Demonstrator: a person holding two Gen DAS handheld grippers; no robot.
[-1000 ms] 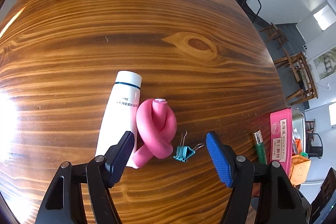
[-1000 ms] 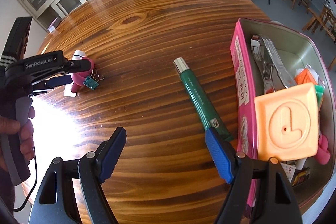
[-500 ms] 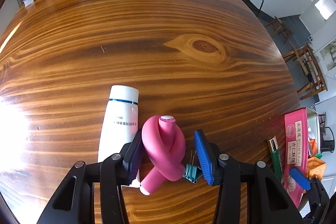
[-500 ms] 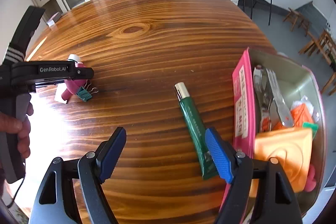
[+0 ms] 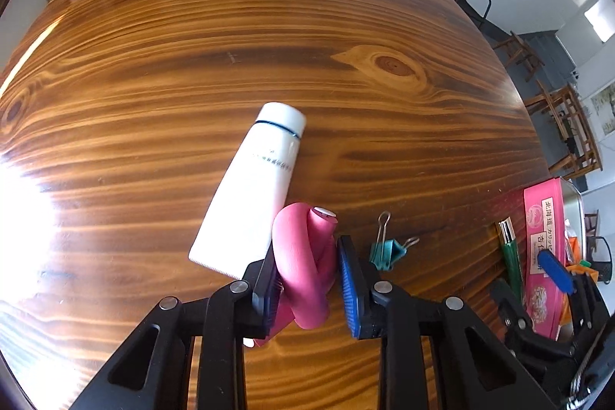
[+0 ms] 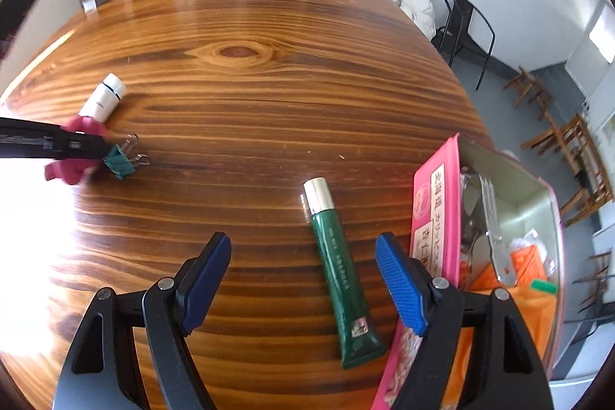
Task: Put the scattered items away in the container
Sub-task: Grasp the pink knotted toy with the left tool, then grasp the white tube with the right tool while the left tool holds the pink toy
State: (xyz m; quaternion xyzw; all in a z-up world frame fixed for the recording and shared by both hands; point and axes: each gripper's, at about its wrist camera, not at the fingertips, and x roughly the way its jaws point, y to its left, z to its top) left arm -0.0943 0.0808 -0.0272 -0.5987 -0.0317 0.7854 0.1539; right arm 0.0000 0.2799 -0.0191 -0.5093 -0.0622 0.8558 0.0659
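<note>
The wooden table carried the scattered items, well left of the pink container. The left gripper had just closed its jaws onto the knotted pink foam roller, nudging the white tube askew. The right gripper stayed spread over the green tube, beside the container. Lifting could follow.
</note>
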